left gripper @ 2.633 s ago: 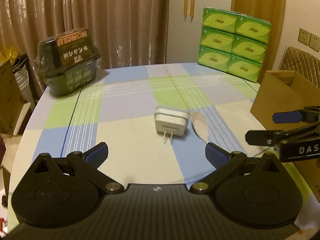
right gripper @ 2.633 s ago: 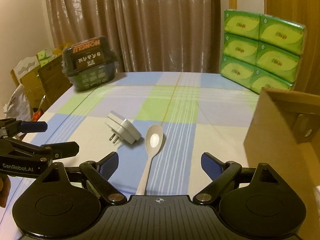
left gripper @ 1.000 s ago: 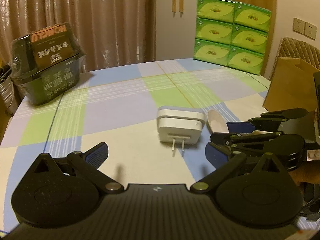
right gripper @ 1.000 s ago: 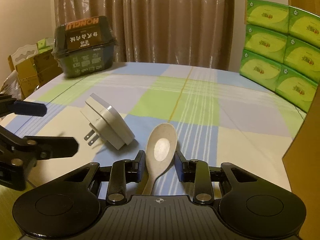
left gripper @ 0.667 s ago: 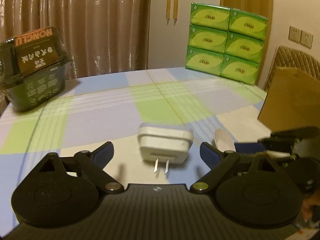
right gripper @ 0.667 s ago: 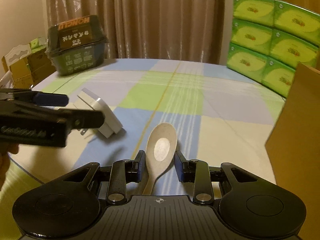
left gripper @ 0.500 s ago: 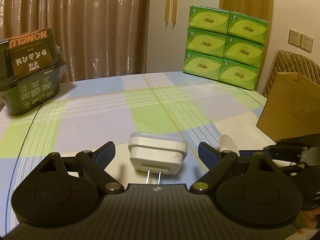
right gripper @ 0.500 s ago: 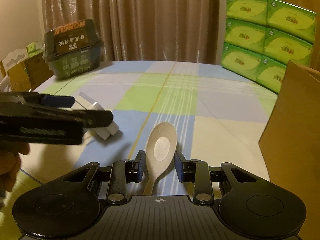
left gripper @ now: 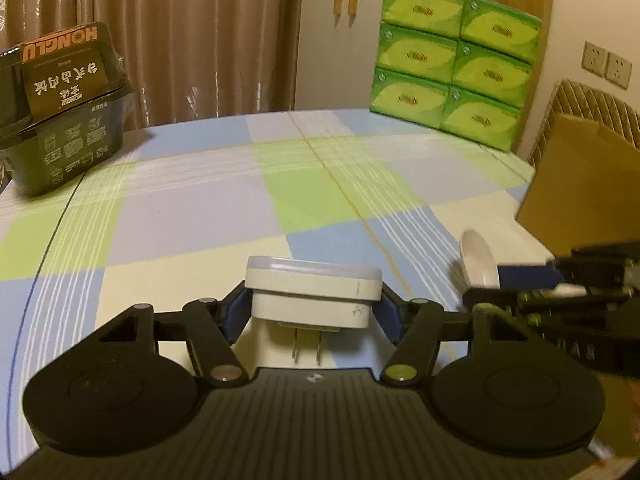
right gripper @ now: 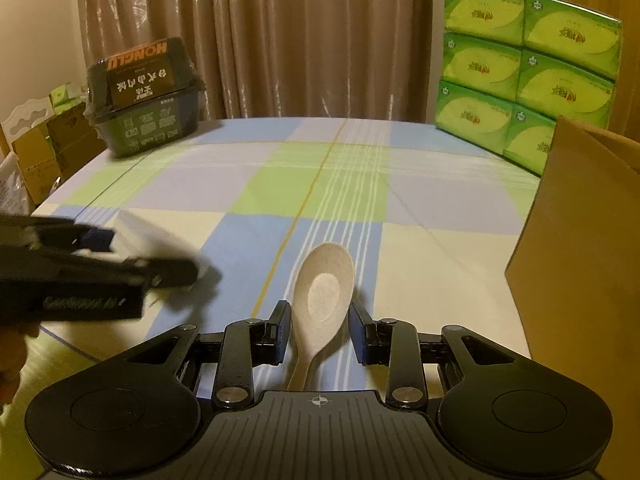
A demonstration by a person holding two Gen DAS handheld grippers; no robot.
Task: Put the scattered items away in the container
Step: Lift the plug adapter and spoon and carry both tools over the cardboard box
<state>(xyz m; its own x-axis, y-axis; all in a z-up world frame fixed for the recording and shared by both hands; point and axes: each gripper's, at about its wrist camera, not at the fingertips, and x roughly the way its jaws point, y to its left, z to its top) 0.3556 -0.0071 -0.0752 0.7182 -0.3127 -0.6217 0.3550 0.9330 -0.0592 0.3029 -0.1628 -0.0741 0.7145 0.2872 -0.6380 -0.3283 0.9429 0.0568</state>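
- The table (left gripper: 192, 216) is big and round, with a checked cloth in blue, green and cream. It holds everything else.
- The green tissue packs (left gripper: 452, 64) are stacked at the far edge, out of the way. A dark food tub (left gripper: 60, 120) sits at the far left edge. I think neither is part of the tidy-up.
- The cardboard box (right gripper: 580, 240) stands at the right edge of the table. It looks like the container, so I think the small things go in there. Only its outer side shows, so what is in it cannot be seen.
- The left gripper (left gripper: 312, 312) has just been closing. Now the white plug (left gripper: 312, 292) sits between its blue pads, which touch both sides, so it is grasping the plug. The plug's two metal pins point back at the camera. It looks like the plug is still down on the cloth.
- The right gripper (right gripper: 320, 336) is squeezed in close around the pale spoon (right gripper: 324, 284). The pads pinch the spoon at its neck, and the bowl sticks out in front, facing up.
- I think each hand holds one thing so that both can go to the box together.
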